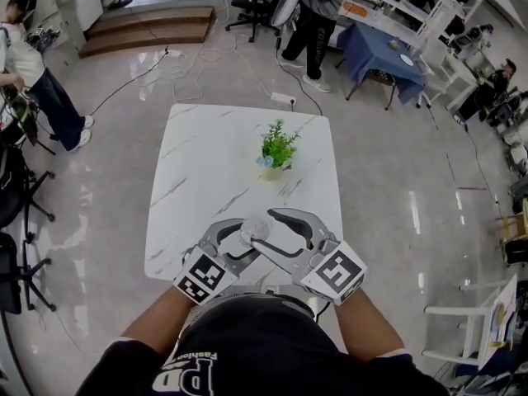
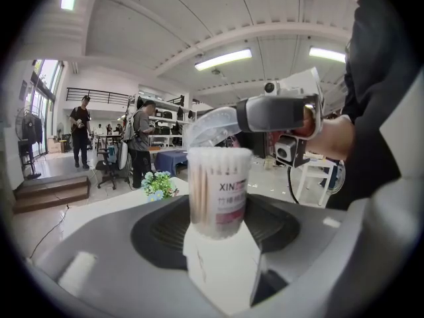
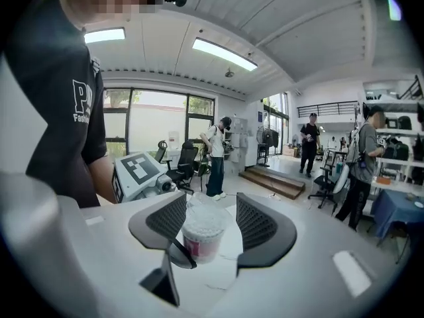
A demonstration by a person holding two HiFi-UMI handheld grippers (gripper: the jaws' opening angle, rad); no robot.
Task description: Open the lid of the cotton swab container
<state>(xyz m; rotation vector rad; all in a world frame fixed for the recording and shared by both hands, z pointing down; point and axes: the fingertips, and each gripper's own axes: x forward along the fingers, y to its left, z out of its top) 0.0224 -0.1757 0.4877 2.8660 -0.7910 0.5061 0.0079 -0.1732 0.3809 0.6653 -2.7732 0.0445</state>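
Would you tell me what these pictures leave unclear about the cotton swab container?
- Cotton swab container base: left gripper view, hidden behind a white block in front of it.
- Lid: clear and blurred in the right gripper view, tiny in the head view; whether it is attached or off is unclear.

Head view looks steeply down — tool views closely share the container point(image 2: 218, 191).

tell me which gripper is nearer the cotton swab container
Left. The left gripper is clamped on the cotton swab container; the right gripper has its open jaws either side of its top, not pressing.
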